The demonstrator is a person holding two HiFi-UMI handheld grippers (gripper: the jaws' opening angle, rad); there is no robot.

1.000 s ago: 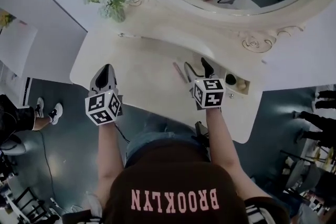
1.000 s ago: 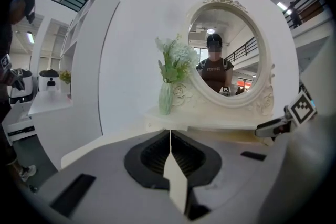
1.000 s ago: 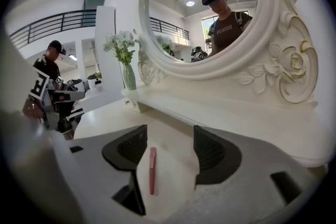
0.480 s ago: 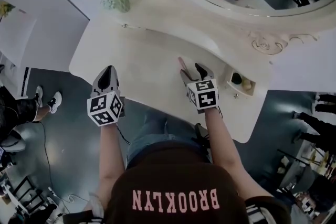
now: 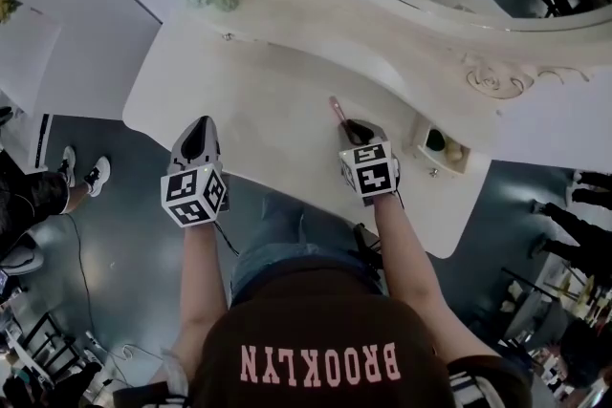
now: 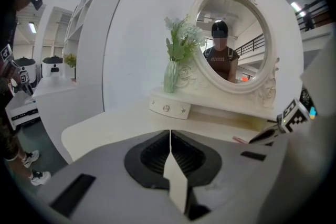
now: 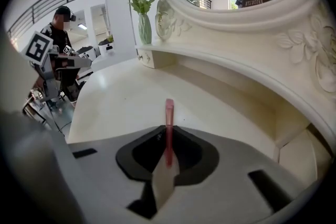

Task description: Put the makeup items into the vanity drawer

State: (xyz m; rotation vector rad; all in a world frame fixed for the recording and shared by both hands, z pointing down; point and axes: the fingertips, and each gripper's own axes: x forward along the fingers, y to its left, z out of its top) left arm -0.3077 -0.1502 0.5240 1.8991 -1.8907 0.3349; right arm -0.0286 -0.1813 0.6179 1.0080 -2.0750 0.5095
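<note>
As the jaws of the right gripper (image 7: 168, 157) are closing squarely on the near end of the slim pink makeup stick (image 7: 169, 113) on the cream vanity top (image 5: 258, 100), I judge it light, stiff and slippery; the jaws of the left gripper (image 6: 169, 136) sit together, empty.

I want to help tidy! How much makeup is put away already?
Done: a dark thing and a tan thing sit in the open drawer. In hand: the right gripper is closing its jaws on a pink stick on the table. Left: carry it to the drawer. The left gripper is shut and empty.
</note>
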